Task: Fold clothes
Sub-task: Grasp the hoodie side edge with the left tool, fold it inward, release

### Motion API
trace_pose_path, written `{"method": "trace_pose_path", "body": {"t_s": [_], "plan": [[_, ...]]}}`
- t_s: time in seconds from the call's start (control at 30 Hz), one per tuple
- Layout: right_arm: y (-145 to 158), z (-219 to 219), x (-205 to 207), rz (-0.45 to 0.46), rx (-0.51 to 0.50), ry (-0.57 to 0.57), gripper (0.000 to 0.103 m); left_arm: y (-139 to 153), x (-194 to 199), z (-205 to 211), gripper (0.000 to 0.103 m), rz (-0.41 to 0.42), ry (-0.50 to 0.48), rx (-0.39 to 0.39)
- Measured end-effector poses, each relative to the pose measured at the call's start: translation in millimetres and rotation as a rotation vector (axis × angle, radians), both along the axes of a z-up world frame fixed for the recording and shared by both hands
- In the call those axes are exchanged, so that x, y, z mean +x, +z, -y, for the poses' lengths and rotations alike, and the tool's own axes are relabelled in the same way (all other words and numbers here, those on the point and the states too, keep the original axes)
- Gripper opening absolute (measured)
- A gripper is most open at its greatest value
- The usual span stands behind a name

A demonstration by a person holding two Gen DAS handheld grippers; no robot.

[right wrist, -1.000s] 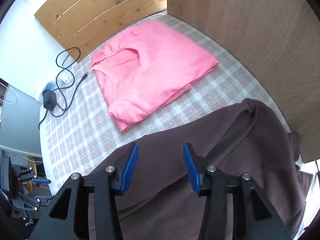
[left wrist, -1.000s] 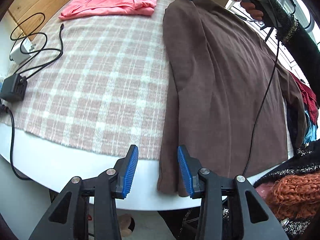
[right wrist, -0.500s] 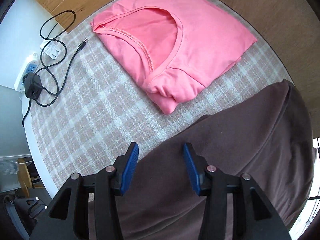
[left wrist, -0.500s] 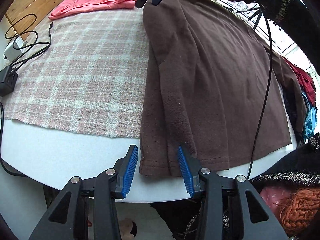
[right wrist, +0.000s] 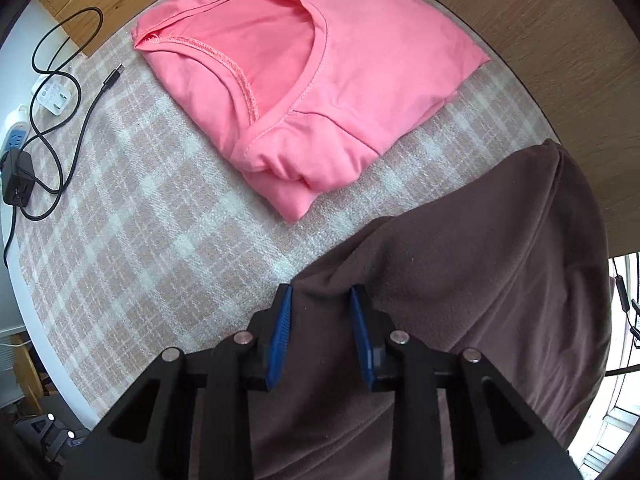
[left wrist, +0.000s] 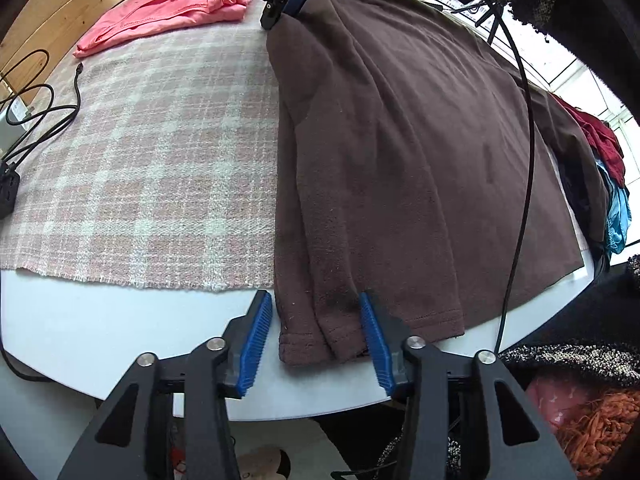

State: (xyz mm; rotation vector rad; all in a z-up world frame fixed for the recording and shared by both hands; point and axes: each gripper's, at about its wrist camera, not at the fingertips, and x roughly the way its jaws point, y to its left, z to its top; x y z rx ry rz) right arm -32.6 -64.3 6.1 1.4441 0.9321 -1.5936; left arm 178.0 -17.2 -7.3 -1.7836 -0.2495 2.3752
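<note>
The brown sweater [left wrist: 400,152] lies flat on the desk [left wrist: 100,332], partly over a checked cloth [left wrist: 152,152]. Left tongs [left wrist: 316,340] are closing around its near hem corner, right tongs [right wrist: 320,328] closing around its far corner. The letters "DAS" show on the right tongs' body. A folded pink shirt [right wrist: 312,72] lies nearby.

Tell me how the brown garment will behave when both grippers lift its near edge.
The brown garment looks like soft fleece and already creases, so it will probably sag between the left gripper and the right gripper, whose jaws are closing over its edge. Its thick, fuzzy surface should resist slipping. Part hangs off the table, so it may drag.
</note>
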Motion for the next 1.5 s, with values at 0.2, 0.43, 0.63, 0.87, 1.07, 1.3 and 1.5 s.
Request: {"method": "trace_pose_path", "body": {"t_s": [0.2,0.43,0.63,0.87,1.07,1.3,1.5], "plan": [[17,-37,-25,0.121,-0.164,-0.106,0.008,22,4,-14,0.006,-0.085,-0.064,-0.024],[70,-117,-53,0.17,-0.389,-0.247,0.008,68,3,-56,0.006,-0.2,-0.163,-0.029],[74,-182,-64,0.165,-0.46,-0.405,0.007,77,-2,-108,0.006,-0.211,-0.3,-0.009],[21,-237,-77,0.161,-0.317,-0.515,0.011,50,-11,-164,0.012,-0.105,-0.439,0.002],[44,-260,-79,0.101,-0.296,-0.473,0.024,64,14,-136,0.019,-0.077,-0.398,0.003],[99,-229,-91,0.015,-0.483,-0.392,0.024,69,-17,-102,0.016,-0.12,-0.292,-0.037],[101,-181,-132,-0.023,-0.497,-0.384,0.042,33,-60,-128,0.017,-0.066,-0.381,-0.023]]}}
